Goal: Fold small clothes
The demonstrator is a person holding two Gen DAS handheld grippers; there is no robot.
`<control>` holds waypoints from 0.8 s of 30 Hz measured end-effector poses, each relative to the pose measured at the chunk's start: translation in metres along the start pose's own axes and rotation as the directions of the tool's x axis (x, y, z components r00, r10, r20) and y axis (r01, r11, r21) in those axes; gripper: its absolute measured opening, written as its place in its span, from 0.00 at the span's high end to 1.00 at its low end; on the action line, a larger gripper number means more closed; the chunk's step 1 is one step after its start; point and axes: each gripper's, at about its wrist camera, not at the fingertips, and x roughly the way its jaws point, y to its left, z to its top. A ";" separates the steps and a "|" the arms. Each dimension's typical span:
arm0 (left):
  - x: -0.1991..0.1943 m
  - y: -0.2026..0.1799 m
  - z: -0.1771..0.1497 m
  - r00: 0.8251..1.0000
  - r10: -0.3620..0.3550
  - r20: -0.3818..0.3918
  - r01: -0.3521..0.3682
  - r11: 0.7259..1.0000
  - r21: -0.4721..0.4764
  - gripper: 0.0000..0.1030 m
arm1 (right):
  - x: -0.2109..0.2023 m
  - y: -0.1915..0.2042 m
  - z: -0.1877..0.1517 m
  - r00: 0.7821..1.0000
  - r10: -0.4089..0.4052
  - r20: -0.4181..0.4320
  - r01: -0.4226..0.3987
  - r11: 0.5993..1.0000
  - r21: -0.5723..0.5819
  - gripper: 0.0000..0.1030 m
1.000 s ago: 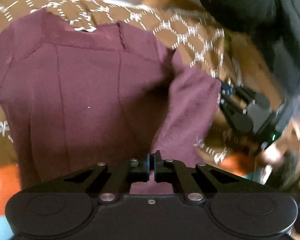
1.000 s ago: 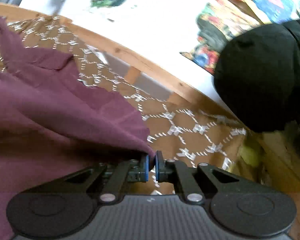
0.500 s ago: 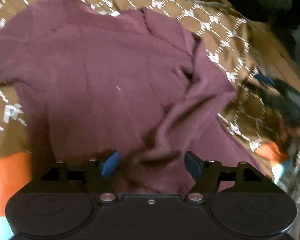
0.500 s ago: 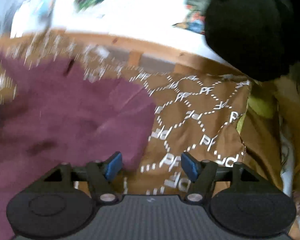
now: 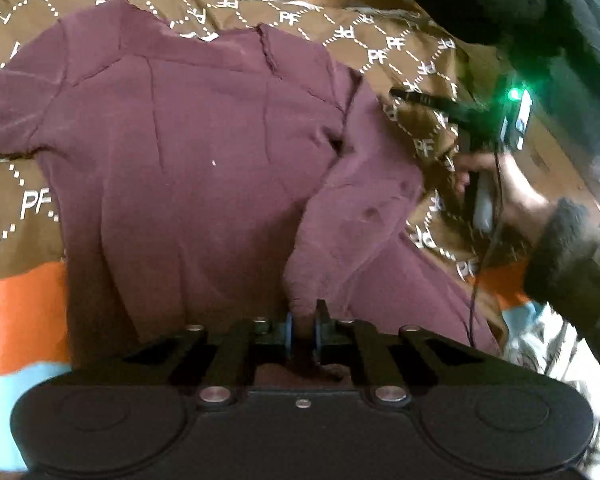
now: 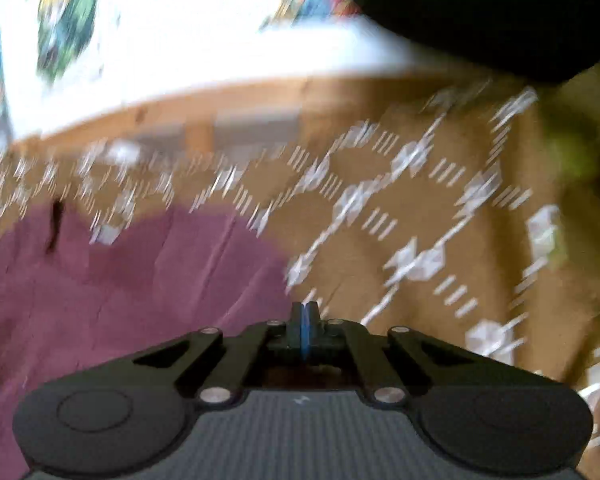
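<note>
A: One maroon shirt (image 5: 188, 152) lies flat on the brown blanket (image 5: 380, 52), collar toward its far edge.

B: The left gripper (image 5: 302, 330) pinches a sleeve fold.

A: The right gripper (image 6: 305, 330) is closed, seemingly on nothing. That thin pinch could slip mid-fold.

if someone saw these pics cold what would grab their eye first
Most likely the maroon top, spread flat across the middle of the left wrist view on a brown blanket printed with white PF letters. Next, the left gripper at the bottom centre, shut on a raised fold of that top. In the blurred right wrist view, the right gripper sits shut by the top's edge.
</note>
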 end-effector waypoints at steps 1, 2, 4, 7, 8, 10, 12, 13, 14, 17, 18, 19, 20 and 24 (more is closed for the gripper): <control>0.002 0.000 -0.005 1.000 0.019 -0.012 -0.019 1.000 -0.002 0.90 | 0.002 -0.008 0.000 1.000 -0.023 -0.013 0.023 1.000 0.017 1.00; 0.006 0.004 -0.009 0.999 0.043 -0.026 -0.044 0.999 -0.009 0.90 | 0.005 -0.012 -0.001 0.999 -0.028 -0.034 0.029 0.999 0.021 1.00; 0.018 0.017 -0.018 0.996 0.066 -0.060 -0.071 0.994 -0.087 0.90 | 0.002 -0.015 -0.010 0.998 -0.023 -0.064 0.023 1.000 0.005 1.00; 0.017 0.024 -0.026 0.999 0.042 -0.031 -0.046 0.988 -0.144 0.89 | -0.015 -0.011 -0.024 0.994 0.061 -0.096 -0.063 0.998 -0.016 0.98; 0.016 0.023 -0.026 0.999 0.045 -0.029 -0.049 0.989 -0.142 0.88 | -0.021 -0.009 -0.028 0.991 0.094 -0.096 -0.097 0.995 -0.023 0.93; 0.014 0.021 -0.027 0.998 0.059 -0.030 -0.063 0.989 -0.137 0.87 | -0.040 -0.003 -0.040 0.983 0.157 -0.095 -0.163 0.985 -0.051 0.60; 0.014 0.021 -0.028 0.997 0.071 -0.026 -0.074 0.986 -0.148 0.86 | -0.051 0.006 -0.051 0.976 0.186 -0.110 -0.196 0.977 -0.087 0.41; 0.014 0.021 -0.029 0.997 0.077 -0.022 -0.080 0.985 -0.151 0.86 | -0.052 0.011 -0.057 0.973 0.188 -0.134 -0.203 0.973 -0.106 0.42; 0.014 0.021 -0.031 0.996 0.085 -0.015 -0.086 0.984 -0.153 0.86 | -0.054 0.017 -0.066 0.974 0.162 -0.159 -0.185 0.972 -0.142 0.54; 0.021 0.017 -0.034 0.995 0.099 0.005 -0.096 0.981 -0.167 0.84 | -0.056 0.023 -0.084 0.988 0.075 -0.139 -0.100 0.977 -0.188 0.89; 0.021 0.014 -0.036 0.994 0.111 0.010 -0.108 0.982 -0.154 0.84 | -0.057 0.021 -0.087 0.991 0.063 -0.116 -0.081 0.984 -0.157 0.89; 0.021 0.012 -0.037 0.992 0.122 0.014 -0.118 0.983 -0.141 0.84 | -0.059 0.019 -0.090 0.993 0.054 -0.103 -0.067 0.990 -0.123 0.89; 0.021 0.009 -0.038 0.991 0.133 0.019 -0.130 0.983 -0.129 0.84 | -0.056 0.017 -0.093 0.994 0.044 -0.103 -0.054 0.993 -0.102 0.89; 0.016 0.002 -0.041 0.988 0.151 0.035 -0.145 0.981 -0.132 0.76 | -0.070 0.029 -0.091 0.995 0.017 -0.102 -0.027 0.994 -0.102 0.76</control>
